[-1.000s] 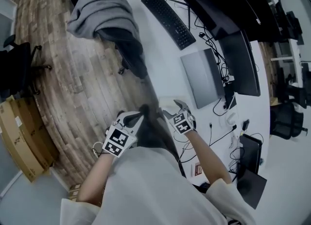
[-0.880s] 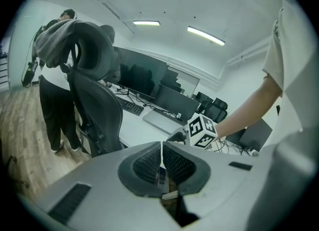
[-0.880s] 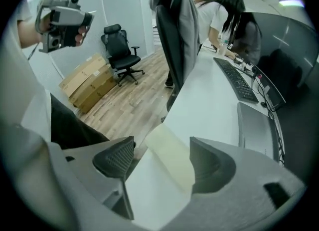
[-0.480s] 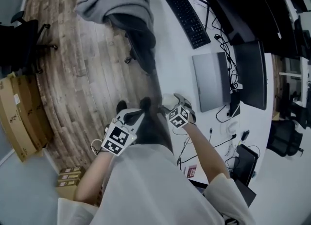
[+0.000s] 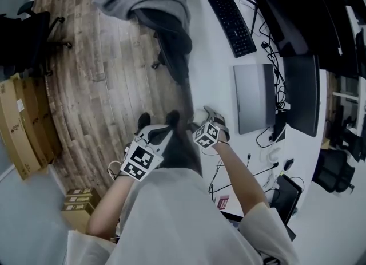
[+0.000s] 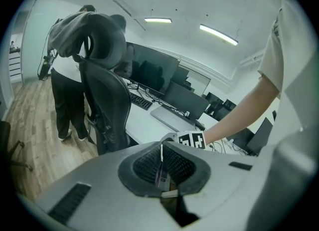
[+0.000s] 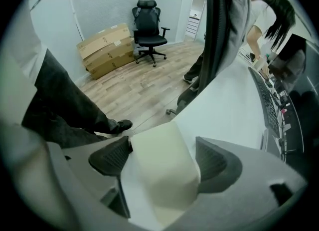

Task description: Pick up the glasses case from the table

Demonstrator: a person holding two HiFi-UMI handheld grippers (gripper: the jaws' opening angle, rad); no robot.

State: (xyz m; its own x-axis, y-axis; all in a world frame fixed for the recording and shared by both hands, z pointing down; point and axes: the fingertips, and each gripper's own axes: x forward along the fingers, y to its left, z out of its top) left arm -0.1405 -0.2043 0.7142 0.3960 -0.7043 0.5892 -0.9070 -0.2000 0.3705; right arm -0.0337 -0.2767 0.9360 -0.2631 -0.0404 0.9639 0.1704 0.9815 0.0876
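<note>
Your right tongs (image 7: 163, 152) point steeply down at the counter (image 5: 210, 58), near its edge and just beside the closed laptop (image 5: 254, 98) on the floor side. Their jaws are opening and stand wide. The cream glasses case (image 7: 162, 175) lies flat on the counter between the two pads, which flank it closely without squeezing it. Your left tongs (image 6: 161, 155) are farther from the laptop, past the counter's edge and over the wooden floor (image 5: 97, 86). They are closed pad to pad and angled down only gently.
</note>
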